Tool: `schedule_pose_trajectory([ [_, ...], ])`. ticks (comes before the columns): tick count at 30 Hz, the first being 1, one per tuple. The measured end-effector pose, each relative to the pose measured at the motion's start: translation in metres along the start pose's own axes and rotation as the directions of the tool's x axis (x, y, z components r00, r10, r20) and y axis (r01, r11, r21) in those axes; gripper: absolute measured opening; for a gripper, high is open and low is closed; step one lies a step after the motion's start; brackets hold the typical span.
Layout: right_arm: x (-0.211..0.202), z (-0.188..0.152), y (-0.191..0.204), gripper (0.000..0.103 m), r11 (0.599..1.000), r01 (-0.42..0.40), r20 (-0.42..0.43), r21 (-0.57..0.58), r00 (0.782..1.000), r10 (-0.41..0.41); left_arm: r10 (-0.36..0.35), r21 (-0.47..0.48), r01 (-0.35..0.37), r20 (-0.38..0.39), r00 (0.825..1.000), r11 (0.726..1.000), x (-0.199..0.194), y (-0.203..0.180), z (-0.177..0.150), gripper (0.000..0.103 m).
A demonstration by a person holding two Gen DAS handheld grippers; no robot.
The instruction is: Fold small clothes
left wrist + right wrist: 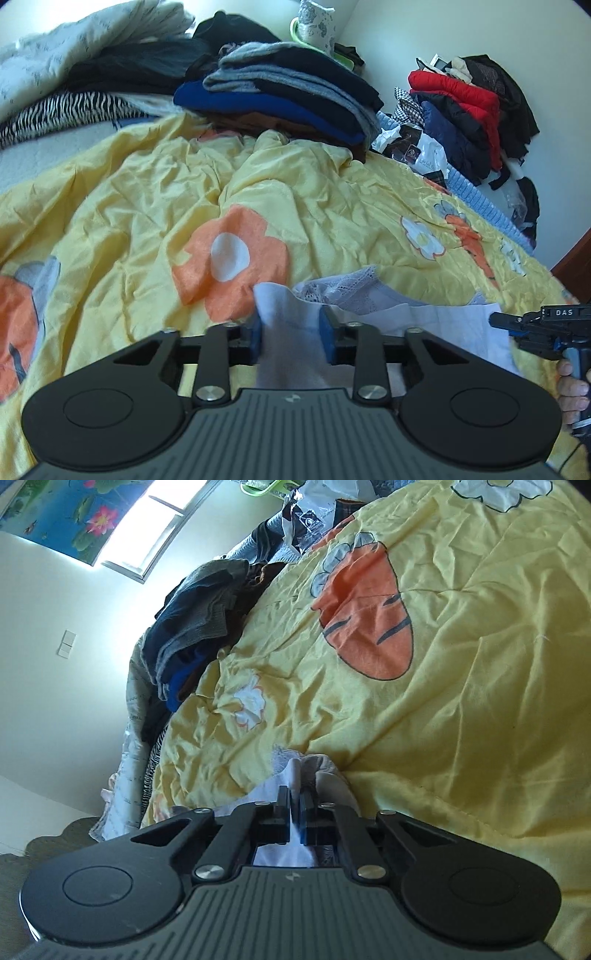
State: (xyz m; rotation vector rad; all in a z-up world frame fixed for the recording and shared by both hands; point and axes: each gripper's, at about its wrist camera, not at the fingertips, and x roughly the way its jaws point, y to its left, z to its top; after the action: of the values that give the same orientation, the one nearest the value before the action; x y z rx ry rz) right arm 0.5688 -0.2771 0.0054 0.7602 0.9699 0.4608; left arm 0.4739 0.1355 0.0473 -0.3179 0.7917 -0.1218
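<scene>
A small white garment [443, 325] with a lace edge [343, 288] lies on a yellow quilt [147, 184] printed with flowers. My left gripper [291, 334] is at the garment's left end. A bunched fold of the cloth fills the gap between its blue pads [255, 336], and both pads touch it. At the garment's right end, my right gripper [498, 322] comes in from the side, held by a hand [570, 391]. In the right wrist view that gripper [295, 808] is shut, with a thin fold of the white garment [295, 771] pinched between its pads.
A stack of folded dark, grey and blue clothes [288, 85] sits at the far side of the bed. Beyond the right edge is a heap of jackets [461, 96], red and navy. A zebra-striped cloth [66, 110] lies far left. The yellow quilt [480, 627] is wrinkled.
</scene>
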Motion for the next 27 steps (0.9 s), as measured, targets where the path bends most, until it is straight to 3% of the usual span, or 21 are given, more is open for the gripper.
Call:
schedule_pose_trajectory([
  [1, 0.0, -0.001, 0.0, 0.006, 1.0, 0.001, 0.007, -0.005, 1.0, -0.001, 0.012, 0.014, -0.012, -0.003, 1.0, 1.0, 0.002, -0.001, 0.0, 0.009],
  [5, -0.007, -0.003, 0.001, 0.005, 1.0, -0.004, 0.03, -0.011, 1.0, 0.005, 0.047, 0.065, -0.047, 0.015, 0.999, 0.997, -0.002, -0.01, -0.002, 0.006],
  [7, -0.017, -0.003, 0.003, 0.005, 0.999, -0.033, 0.049, -0.012, 0.998, 0.034, 0.012, 0.067, -0.015, 0.046, 0.999, 0.998, -0.012, -0.014, 0.0, 0.006],
  [9, -0.033, -0.003, 0.005, 0.005, 0.996, -0.089, 0.071, -0.006, 0.994, 0.089, -0.068, 0.071, 0.064, 0.051, 0.996, 0.995, -0.025, -0.017, 0.007, 0.006],
  [13, -0.058, -0.002, 0.008, 0.005, 0.99, -0.136, 0.113, -0.023, 0.984, 0.138, -0.101, 0.129, 0.088, 0.096, 0.99, 0.988, -0.039, -0.033, 0.017, 0.006],
  [15, -0.06, 0.001, 0.002, 0.005, 0.993, -0.115, 0.129, -0.011, 0.985, 0.116, -0.074, 0.144, 0.062, 0.081, 0.994, 0.988, -0.027, -0.037, 0.019, 0.006],
  [19, -0.034, -0.001, -0.019, 0.005, 0.999, 0.042, 0.115, 0.007, 0.993, -0.043, 0.074, 0.151, -0.071, -0.019, 0.997, 0.986, 0.027, -0.033, 0.009, 0.007],
  [22, -0.023, -0.014, -0.018, 0.006, 0.996, 0.083, 0.124, -0.016, 0.989, -0.08, 0.1, 0.159, -0.102, 0.018, 0.995, 0.982, 0.027, -0.039, 0.004, 0.007],
  [25, -0.036, -0.016, -0.013, 0.021, 0.996, 0.079, 0.159, 0.029, 0.984, -0.082, 0.093, 0.178, -0.088, -0.019, 0.995, 0.98, 0.016, -0.038, 0.005, 0.009],
  [27, -0.059, -0.022, -0.008, 0.033, 0.999, 0.021, 0.199, 0.036, 0.98, -0.028, 0.106, 0.186, -0.1, -0.028, 0.994, 0.977, -0.002, -0.034, 0.004, 0.009],
])
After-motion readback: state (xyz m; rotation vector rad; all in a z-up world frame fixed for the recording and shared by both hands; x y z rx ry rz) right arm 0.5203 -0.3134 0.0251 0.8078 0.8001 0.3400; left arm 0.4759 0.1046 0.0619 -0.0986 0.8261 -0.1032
